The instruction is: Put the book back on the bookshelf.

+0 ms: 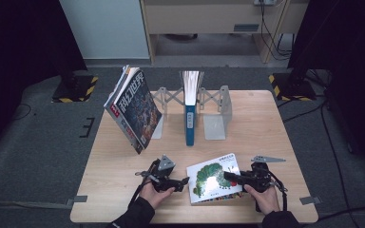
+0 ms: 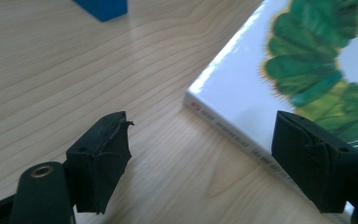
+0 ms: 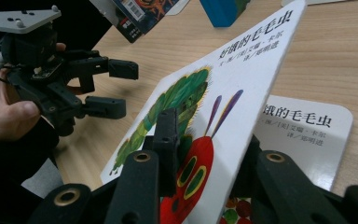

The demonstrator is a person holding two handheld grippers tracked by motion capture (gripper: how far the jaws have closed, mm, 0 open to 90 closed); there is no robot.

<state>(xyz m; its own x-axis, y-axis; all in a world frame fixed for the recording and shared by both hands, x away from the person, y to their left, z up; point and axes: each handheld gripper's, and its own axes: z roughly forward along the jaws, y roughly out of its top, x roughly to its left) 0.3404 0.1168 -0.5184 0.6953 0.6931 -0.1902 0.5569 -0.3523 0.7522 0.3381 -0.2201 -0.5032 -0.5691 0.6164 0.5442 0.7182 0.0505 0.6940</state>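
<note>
The high view looks down on the table; both gripper views sit close, sharing the caterpillar book.

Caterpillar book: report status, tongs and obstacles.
Right tongs shut on the cover, lifting it. Left tongs open at the book spine. Nothing in the way.

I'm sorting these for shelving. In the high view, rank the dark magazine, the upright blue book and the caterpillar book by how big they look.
1. dark magazine, the largest
2. caterpillar book
3. upright blue book, seen edge-on, so only its spine and page tops count; its real size is unsure.
</note>
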